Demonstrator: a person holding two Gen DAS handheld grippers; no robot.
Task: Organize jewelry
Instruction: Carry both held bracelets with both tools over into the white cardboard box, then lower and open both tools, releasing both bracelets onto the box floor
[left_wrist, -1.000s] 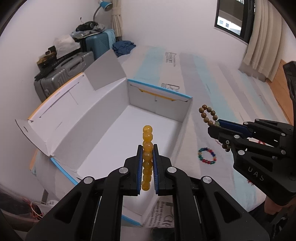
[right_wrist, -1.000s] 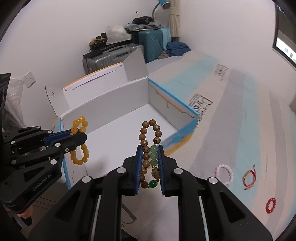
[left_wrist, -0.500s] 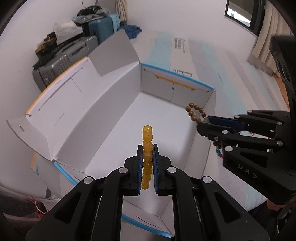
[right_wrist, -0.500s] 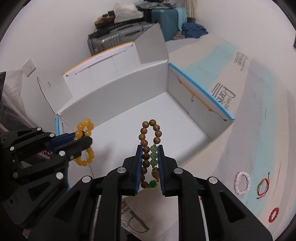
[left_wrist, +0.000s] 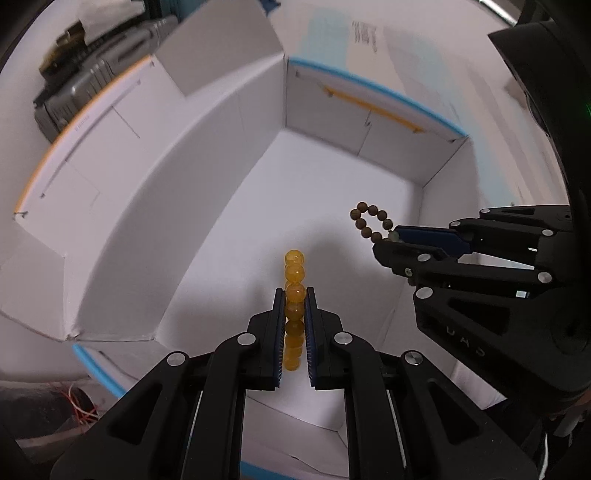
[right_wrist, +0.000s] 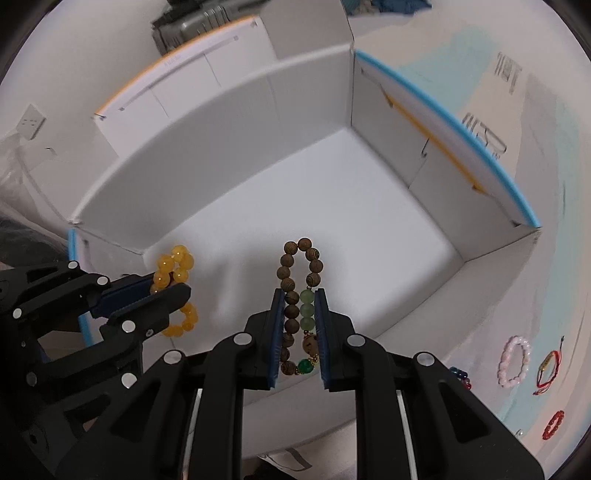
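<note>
Above an open white box (right_wrist: 332, 206), the left hand-held gripper (left_wrist: 294, 314) pinches a yellow bead bracelet (left_wrist: 294, 291); the right hand-held gripper (right_wrist: 300, 325) pinches a brown-and-green bracelet (right_wrist: 299, 280), both poised for dropping inside.

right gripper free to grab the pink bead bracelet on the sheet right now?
Probably not. The right gripper is shut on the wooden bead bracelet over the white box; the path to the pink bead bracelet looks clear, but the jaws are full.
</note>
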